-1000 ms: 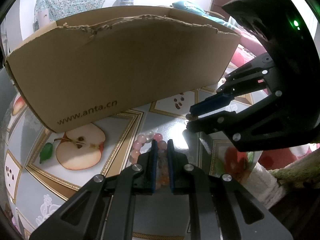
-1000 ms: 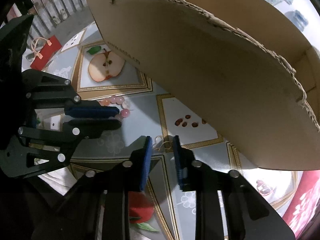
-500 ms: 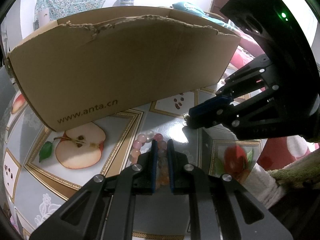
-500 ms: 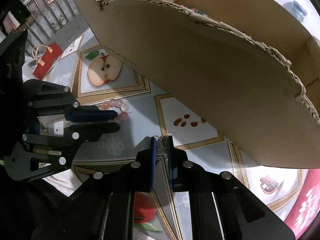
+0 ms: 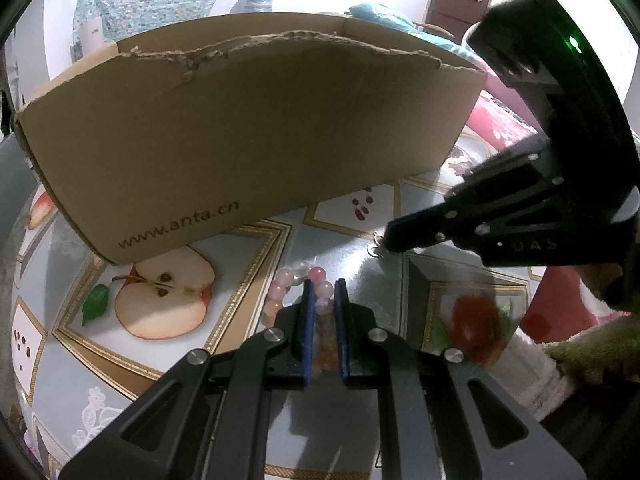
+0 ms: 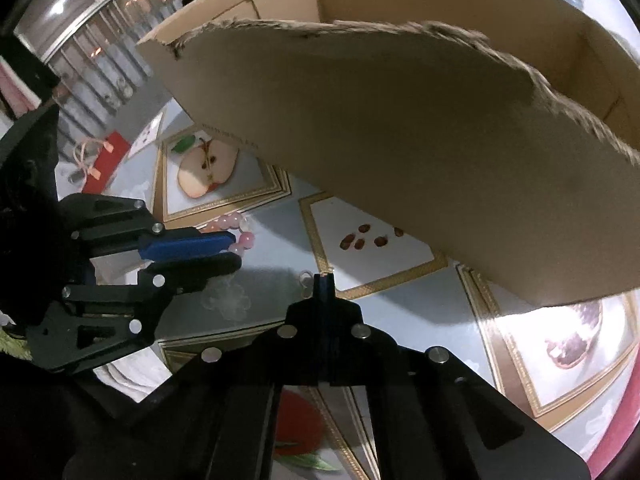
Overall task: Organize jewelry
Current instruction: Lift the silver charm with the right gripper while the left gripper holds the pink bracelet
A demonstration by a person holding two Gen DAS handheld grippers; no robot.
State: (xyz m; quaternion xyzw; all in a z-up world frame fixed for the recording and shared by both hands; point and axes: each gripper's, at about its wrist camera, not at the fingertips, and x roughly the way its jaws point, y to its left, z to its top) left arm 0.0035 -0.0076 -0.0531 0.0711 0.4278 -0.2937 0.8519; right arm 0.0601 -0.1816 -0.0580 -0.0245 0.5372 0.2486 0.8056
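Jewelry split between two grips beside the cardboard box: bead bracelet on tabletop, pinched by left hand-held gripper; thin metal earring under fully closed right hand-held gripper. Could slip free if lifted carelessly.

Both fisheye views curve hard at the rims — we see straight edges of the cardboard box bowed, and black vignette in the corners. Light is strongest from the far background, blown out white in the left wrist view. A glare patch sits on the glossy tablecloth near the table's middle. The right wrist view is dimmer; the box's torn upper edge is smeared — motion blur. We note soft shadow under the near box wall, and both gripper bodies reading nearly black.
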